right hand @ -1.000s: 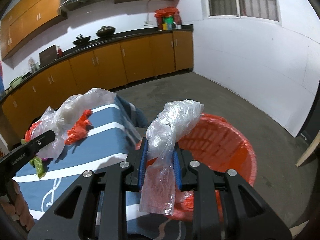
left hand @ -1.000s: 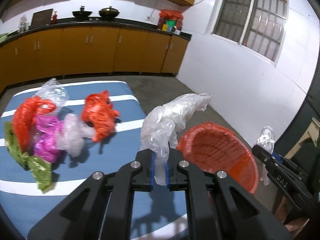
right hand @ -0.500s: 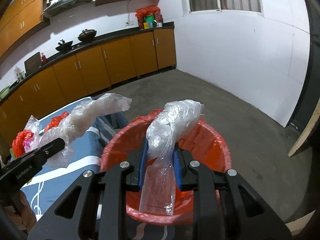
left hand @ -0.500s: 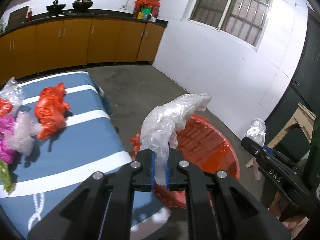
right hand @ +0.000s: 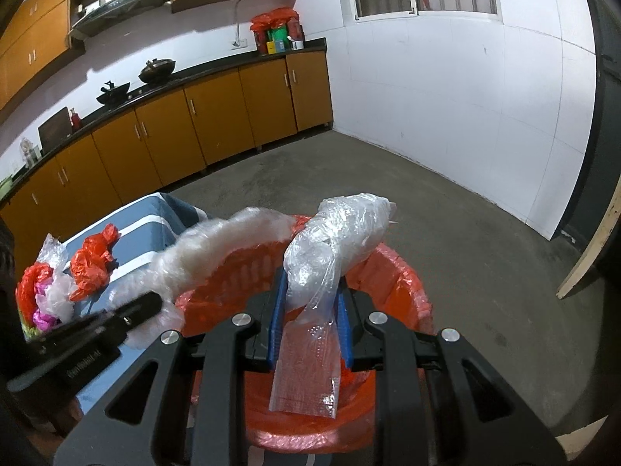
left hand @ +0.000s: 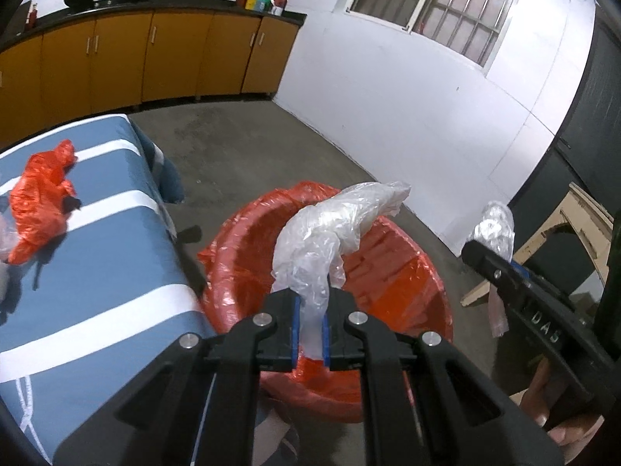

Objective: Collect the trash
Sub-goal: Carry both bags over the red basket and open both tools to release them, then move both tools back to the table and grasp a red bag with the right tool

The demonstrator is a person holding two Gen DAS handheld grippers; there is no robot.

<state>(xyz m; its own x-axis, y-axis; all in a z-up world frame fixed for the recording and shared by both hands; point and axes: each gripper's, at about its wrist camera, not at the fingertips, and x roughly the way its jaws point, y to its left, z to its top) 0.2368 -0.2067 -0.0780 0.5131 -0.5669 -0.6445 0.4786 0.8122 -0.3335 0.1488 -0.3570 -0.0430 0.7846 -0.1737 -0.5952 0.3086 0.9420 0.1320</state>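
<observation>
Trash fills both grippers. Left gripper [left hand: 309, 326] pinches a crumpled whitish plastic bag [left hand: 330, 229] between its blue pads, the bag bulging up and ahead of the fingertips. Directly beyond and below them sits the red bin [left hand: 399, 272], lined with red plastic, its mouth open. Right gripper [right hand: 310, 324] clamps a clear plastic bag [right hand: 333, 240], one flat end hanging down between the jaws over the same bin. To the left of both tools lies the blue striped tabletop [left hand: 97, 256], with a crumpled red bag [left hand: 39, 202] on it and more coloured wrappers [right hand: 42, 295] further left.
</observation>
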